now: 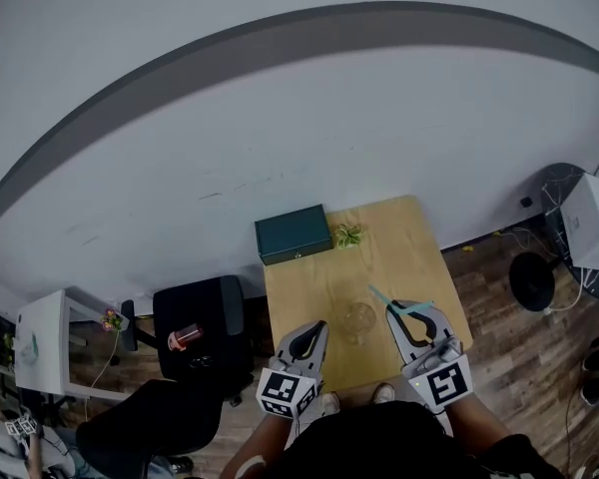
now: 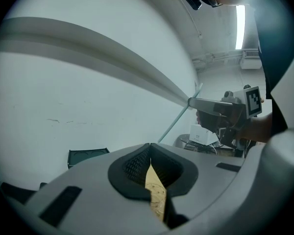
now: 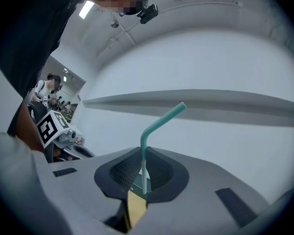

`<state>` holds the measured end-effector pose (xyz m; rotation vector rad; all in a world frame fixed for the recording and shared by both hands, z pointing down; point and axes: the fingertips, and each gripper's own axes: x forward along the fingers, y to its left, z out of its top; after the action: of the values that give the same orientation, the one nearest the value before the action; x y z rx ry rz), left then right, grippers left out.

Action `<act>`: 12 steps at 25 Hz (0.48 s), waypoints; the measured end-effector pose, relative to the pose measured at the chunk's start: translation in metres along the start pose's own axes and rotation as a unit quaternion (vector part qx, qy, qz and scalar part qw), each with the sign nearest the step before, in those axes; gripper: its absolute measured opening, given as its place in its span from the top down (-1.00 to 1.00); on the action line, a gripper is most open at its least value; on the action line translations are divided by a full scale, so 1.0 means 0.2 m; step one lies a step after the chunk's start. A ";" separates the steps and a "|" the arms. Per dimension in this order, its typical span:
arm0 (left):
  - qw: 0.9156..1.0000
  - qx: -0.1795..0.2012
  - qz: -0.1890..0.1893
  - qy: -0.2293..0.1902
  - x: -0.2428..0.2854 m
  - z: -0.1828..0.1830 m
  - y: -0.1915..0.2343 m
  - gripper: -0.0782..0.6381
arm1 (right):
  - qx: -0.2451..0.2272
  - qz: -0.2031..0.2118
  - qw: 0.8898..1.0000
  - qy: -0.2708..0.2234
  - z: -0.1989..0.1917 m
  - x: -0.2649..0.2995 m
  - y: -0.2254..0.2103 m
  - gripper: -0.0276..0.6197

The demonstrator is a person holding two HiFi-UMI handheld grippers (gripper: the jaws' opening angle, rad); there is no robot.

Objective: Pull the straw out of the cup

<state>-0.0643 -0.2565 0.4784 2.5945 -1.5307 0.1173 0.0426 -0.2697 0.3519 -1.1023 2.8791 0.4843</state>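
Pinched upright between the closed jaws of the right gripper (image 3: 143,153): teal straw (image 3: 159,120), bent top toward upper right. In the head view, lower centre, apparently clear of the cup (image 1: 357,319) on the table (image 1: 399,242). Left gripper (image 2: 149,146) closed, empty.

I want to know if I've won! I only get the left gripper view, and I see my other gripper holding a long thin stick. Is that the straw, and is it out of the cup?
Observer: Yes. In the right gripper view the right gripper is shut on the teal straw, bendy end up.
Operator: Where's the cup?
Observer: The head view shows the clear cup standing on the wooden table, between the left gripper and the right one. It looks empty.
Operator: Anything else there?
Observer: A small green plant sits beside the dark green box.
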 end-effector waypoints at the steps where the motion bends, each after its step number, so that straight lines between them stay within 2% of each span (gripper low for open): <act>1: 1.000 -0.001 0.000 -0.001 0.00 0.00 0.00 0.73 | 0.000 0.000 1.000 0.002 -0.01 0.00 0.00 0.77; 12: 1.000 0.001 -0.004 -0.004 -0.02 0.01 -0.03 0.73 | -0.001 -0.011 1.000 0.006 -0.04 -0.02 0.00 0.79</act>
<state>-0.0612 -0.2509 0.4746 2.6063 -1.5226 0.1080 0.0457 -0.2696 0.3593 -1.1404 2.8733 0.4809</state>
